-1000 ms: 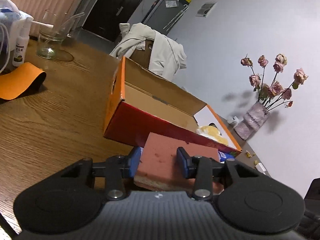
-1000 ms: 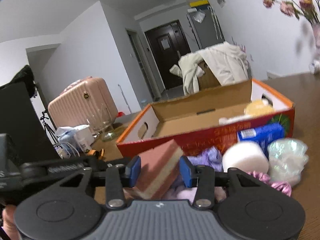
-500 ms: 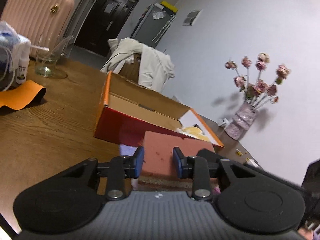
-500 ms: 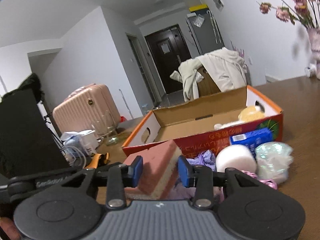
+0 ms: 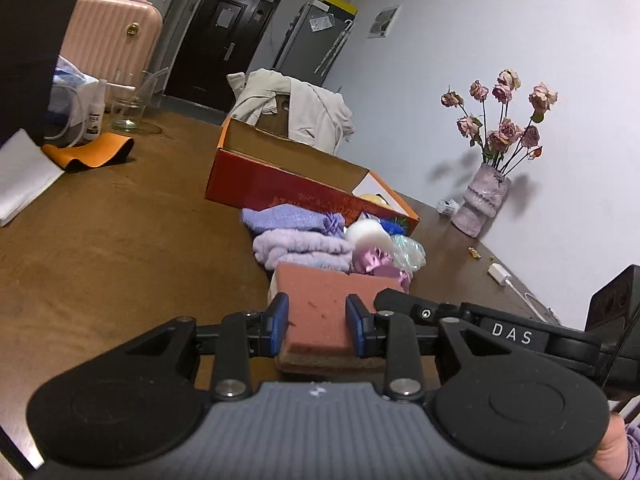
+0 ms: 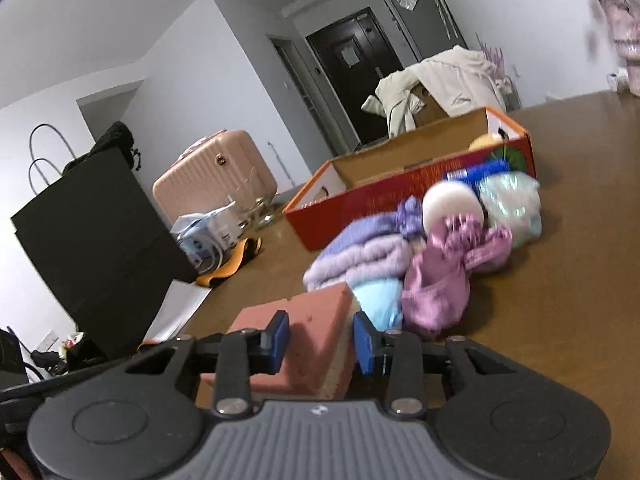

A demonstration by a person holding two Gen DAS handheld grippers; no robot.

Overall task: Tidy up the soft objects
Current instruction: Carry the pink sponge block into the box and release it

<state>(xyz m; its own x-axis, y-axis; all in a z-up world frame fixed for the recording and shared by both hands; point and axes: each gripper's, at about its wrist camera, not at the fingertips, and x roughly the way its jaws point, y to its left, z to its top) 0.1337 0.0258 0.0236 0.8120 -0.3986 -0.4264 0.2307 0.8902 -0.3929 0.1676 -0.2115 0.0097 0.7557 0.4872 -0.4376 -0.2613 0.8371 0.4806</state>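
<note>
**Clerk:** Item one, the sponge. Where is it?

**Me:** One pink sponge (image 5: 320, 312), held between both my grippers at once. Left gripper (image 5: 318, 330): jaws narrow, blue pads pressed on its two long sides. Right gripper (image 6: 320, 338): jaws narrow as well, and just now closing a little further; the left pad is on the pink face, the right pad sits at the pale underside. Whether that right pad presses firmly, I cannot tell.

**Clerk:** Its position?

**Me:** Above the wooden table (image 5: 120, 260), well short of the red box (image 5: 280, 190), with the pile (image 6: 400, 256) of purple cloths, a white roll and shiny wraps lying between.

**Clerk:** The box?

**Me:** Open on top, with something yellow at its far end. The rest of its floor is hidden from me.

**Clerk:** Hazards?

**Me:**
- Two grips on one soft block: if my hands drift apart or twist differently, I judge it will stretch, buckle or tear loose from one side.
- Foam gives under the pads, so a hard squeeze could let it squirt out.
- Carried low, it may drag the pile and scatter it.
- The near wall of the box could catch its front edge.
</note>
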